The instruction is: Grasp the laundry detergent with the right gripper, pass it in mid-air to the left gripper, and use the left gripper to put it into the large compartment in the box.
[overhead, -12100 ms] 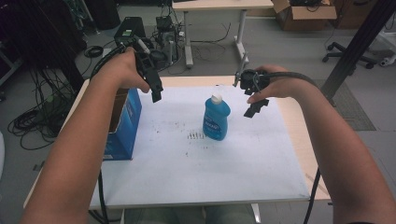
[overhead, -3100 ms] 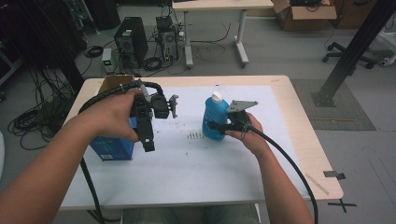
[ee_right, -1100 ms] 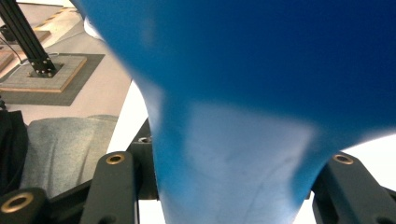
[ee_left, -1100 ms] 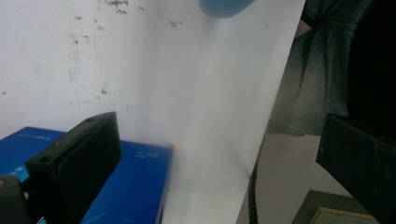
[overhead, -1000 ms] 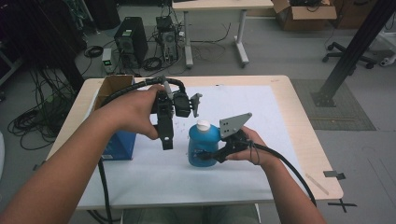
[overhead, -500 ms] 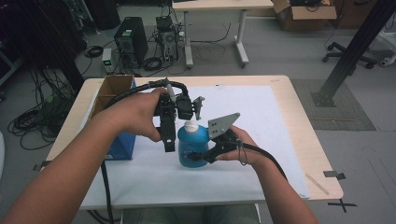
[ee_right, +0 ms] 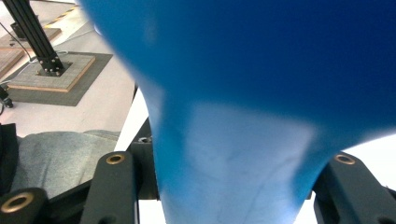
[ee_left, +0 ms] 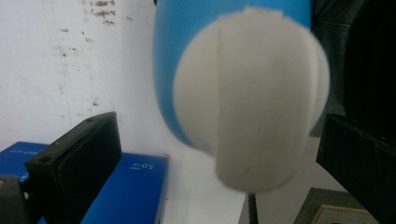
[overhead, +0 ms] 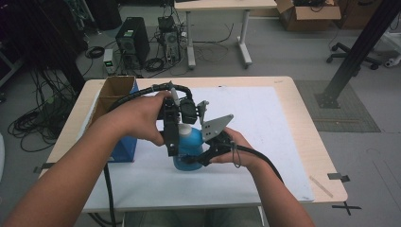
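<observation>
Blue plastic bottle (overhead: pixel 189 150) sits low over the middle of the white-covered surface (overhead: pixel 265 142), toward the person's side; whether its base rests on the sheet or is lifted just off it, I cannot tell from the high view. Right gripper (overhead: pixel 201 158) is clamped on the bottle's body from the right, probably to steady it so the top can be worked. Left gripper (overhead: pixel 172 144) comes down from above at the bottle's neck, its body right against the white cap (overhead: pixel 183 128). Blue carton (overhead: pixel 124 146) with open cardboard flaps stands at the left of the surface, near but apart from the bottle.

Left gripper view: white cap (ee_left: pixel 250 95) looms close and blurred between the two black jaws, with a clear gap on either side. Jaws stand wide, touching nothing; likely lined up to close on the cap. Blue bottle shoulder (ee_left: pixel 187 56) shows behind it, the carton (ee_left: pixel 126 186) below.

Right gripper view: bottle (ee_right: pixel 243 140) pinched at its narrow waist between the jaws, both pressing its sides. Firm hold at the waist probably keeps the bottle from turning. Grey floor and a black frame post (ee_right: pixel 35 39) lie beyond the surface edge.
</observation>
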`<action>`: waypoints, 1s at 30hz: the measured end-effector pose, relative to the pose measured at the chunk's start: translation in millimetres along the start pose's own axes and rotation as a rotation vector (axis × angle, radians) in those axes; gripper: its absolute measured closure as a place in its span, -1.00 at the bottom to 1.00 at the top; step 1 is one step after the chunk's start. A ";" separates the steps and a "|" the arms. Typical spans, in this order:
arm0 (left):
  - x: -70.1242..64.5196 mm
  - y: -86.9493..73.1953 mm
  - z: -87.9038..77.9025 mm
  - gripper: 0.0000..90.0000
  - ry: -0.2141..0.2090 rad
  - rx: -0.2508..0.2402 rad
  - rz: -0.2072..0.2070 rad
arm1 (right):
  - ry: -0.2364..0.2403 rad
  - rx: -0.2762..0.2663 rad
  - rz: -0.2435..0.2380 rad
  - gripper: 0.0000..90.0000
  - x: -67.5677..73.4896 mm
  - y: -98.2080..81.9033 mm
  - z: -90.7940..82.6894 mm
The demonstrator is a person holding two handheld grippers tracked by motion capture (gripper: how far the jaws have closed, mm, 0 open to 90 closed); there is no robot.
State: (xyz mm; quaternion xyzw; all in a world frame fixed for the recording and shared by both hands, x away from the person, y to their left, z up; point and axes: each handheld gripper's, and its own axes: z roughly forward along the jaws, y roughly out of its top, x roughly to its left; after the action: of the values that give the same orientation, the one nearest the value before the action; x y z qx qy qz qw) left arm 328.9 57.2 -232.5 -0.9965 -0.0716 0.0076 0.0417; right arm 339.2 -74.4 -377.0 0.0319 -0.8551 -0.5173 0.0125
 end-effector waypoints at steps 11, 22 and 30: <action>-3.8 5.0 3.1 -0.99 -0.001 -0.002 0.014 | 0.008 -0.007 -0.002 0.01 1.4 5.5 9.7; -5.8 7.7 6.7 -0.99 0.003 0.007 0.024 | 0.018 -0.012 0.002 0.01 2.6 7.7 15.4; -6.7 9.8 9.6 -0.99 0.008 0.019 0.025 | 0.021 -0.022 -0.002 0.01 3.5 9.6 16.0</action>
State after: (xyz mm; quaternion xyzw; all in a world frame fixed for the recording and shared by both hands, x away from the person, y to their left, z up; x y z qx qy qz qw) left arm 323.5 47.3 -242.8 -0.9969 -0.0588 0.0049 0.0512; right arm 334.4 -56.0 -376.0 0.0380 -0.8491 -0.5265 0.0216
